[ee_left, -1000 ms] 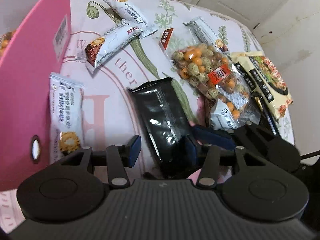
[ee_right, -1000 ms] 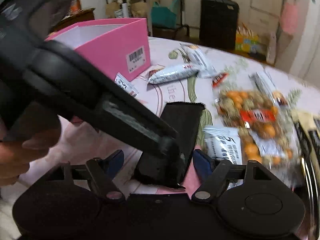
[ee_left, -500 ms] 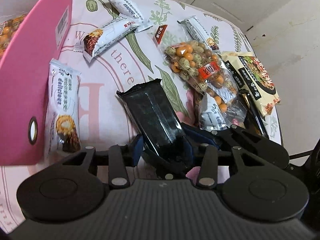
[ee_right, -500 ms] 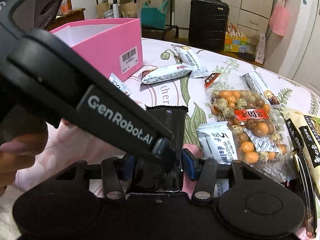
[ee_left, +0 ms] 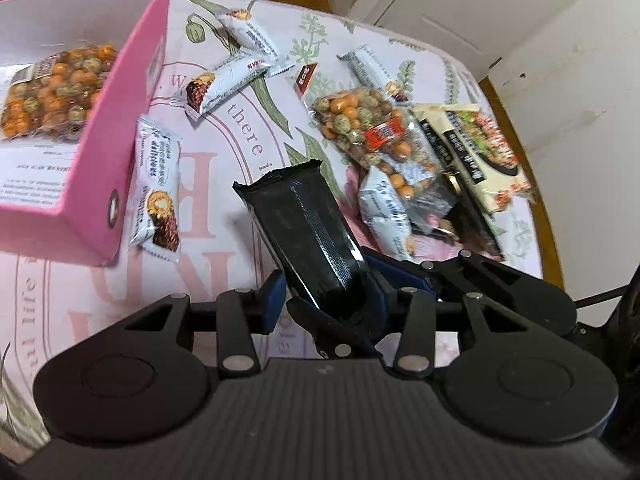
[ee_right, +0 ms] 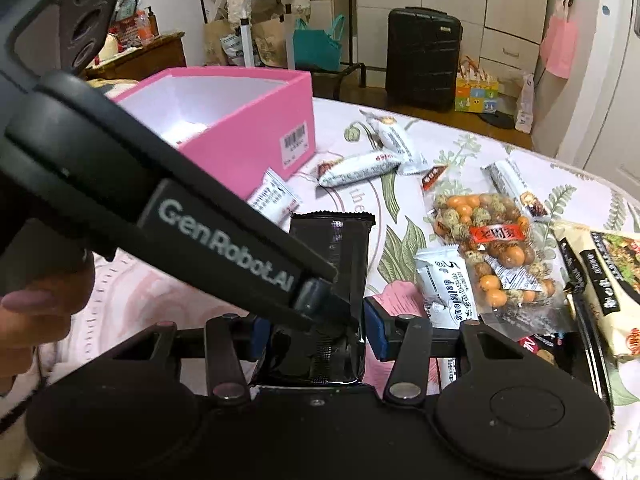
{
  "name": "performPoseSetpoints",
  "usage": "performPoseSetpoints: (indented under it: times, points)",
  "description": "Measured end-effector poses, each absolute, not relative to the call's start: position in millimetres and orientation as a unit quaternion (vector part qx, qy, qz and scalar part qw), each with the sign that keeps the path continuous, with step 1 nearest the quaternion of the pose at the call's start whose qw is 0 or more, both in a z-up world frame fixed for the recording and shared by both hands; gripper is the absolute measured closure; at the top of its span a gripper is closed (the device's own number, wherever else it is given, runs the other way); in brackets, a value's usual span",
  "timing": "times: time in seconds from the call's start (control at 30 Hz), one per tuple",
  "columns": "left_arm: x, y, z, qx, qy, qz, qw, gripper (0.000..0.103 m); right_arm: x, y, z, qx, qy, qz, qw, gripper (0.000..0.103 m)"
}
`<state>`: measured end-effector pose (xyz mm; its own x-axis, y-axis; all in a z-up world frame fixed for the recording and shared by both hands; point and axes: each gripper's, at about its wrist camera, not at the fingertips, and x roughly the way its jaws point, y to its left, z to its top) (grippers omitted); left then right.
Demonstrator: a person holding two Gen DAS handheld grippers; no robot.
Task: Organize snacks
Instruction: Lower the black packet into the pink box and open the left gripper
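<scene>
Quick note from my end of the snack sorting. The black packet point(ee_left: 304, 224) was off the tablecloth point(ee_left: 224, 152), near end low and far crimped end tipped up. It was out in front of the pink box point(ee_left: 100, 184), well short of going in. A bag of coated peanuts point(ee_left: 52, 92) already lay in the box.

Handling-wise, I judged it light, thin and floppy. The glossy film looked slippery, and whatever was inside probably cracks if you squeeze hard. The flat near end beside the seam seemed the sensible place to pinch, not the middle. The far end would likely droop or swing on the way over.

Both tongs had it at that same near end. The left gripper point(ee_left: 324, 304) had just been closing and sat narrowed to a modest gap, with the packet's end clamped between its pads. The right gripper point(ee_right: 316, 330) had just been closing too, much more sharply, and was down to about the packet's width with the pack between its pads. Its left pad was hidden behind the other tool, so I couldn't check that side.

Pose: both pointed steeply down and forward, side by side. In the right view the left one cut in diagonally from the upper left across the packet.
</scene>
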<state>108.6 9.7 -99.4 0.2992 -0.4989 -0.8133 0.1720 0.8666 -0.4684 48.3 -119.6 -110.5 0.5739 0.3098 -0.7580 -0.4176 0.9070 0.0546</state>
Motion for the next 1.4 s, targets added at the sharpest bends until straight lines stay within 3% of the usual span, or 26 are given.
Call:
performPoseSetpoints:
  times: [0.43,0.77,1.0,1.4]
  points:
    - [64.2,65.4,-30.0,-0.148,0.527,-0.178,0.818,0.061,27.2,-84.9,-49.5,-0.045,0.419,0.27,0.866,0.05]
    - [77.2,122.7,5.9,-0.136,0.496,-0.122,0.849,0.061,59.6,-31.8,-17.5,-0.071,0.391,0.33,0.856,0.05]
    - [131.9,159.5,-12.6,-0.147,0.516,-0.056,0.842,0.061,109.1,15.0,-22.5,-0.128,0.37,0.395,0.831,0.05]
    - [194.9,189.1,-76.0,-0.187,0.58,-0.026,0.792,0.061,173.6,61.0,-64.0,-0.199,0.425,0.444,0.763,0.05]
